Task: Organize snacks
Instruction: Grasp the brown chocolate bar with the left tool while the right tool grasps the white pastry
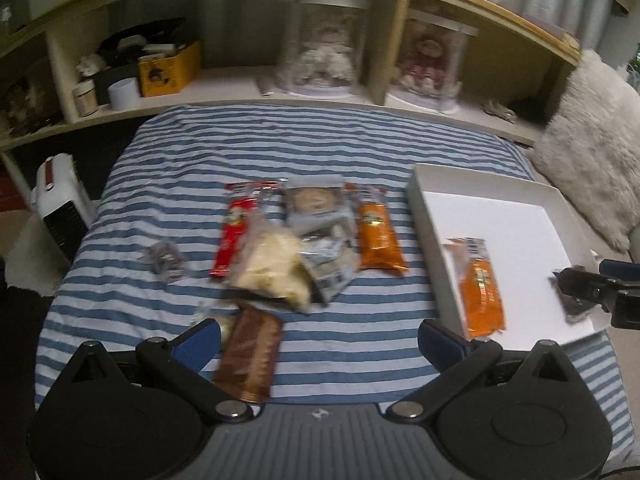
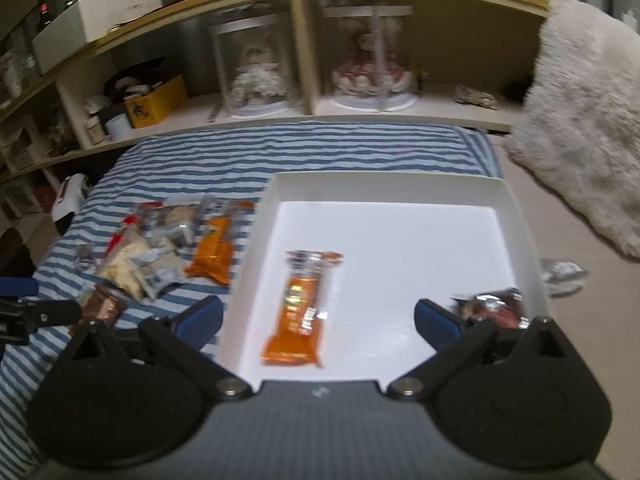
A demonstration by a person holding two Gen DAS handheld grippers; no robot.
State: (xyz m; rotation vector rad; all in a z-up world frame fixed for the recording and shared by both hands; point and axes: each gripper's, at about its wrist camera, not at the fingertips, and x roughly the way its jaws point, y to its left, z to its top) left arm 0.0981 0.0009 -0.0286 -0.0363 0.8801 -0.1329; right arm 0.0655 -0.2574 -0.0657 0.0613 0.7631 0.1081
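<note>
- Left wrist view: our left gripper [image 1: 320, 340] is spread wide and empty above the brown bar [image 1: 250, 354] on the striped bed [image 1: 160, 168]; we should straddle its narrow width before closing
- Our right gripper [image 2: 318, 320], also wide and empty, hovers over the white box [image 2: 400, 188], where one orange packet [image 2: 302, 308] lies; more snacks [image 1: 288, 240] wait beside it
</note>
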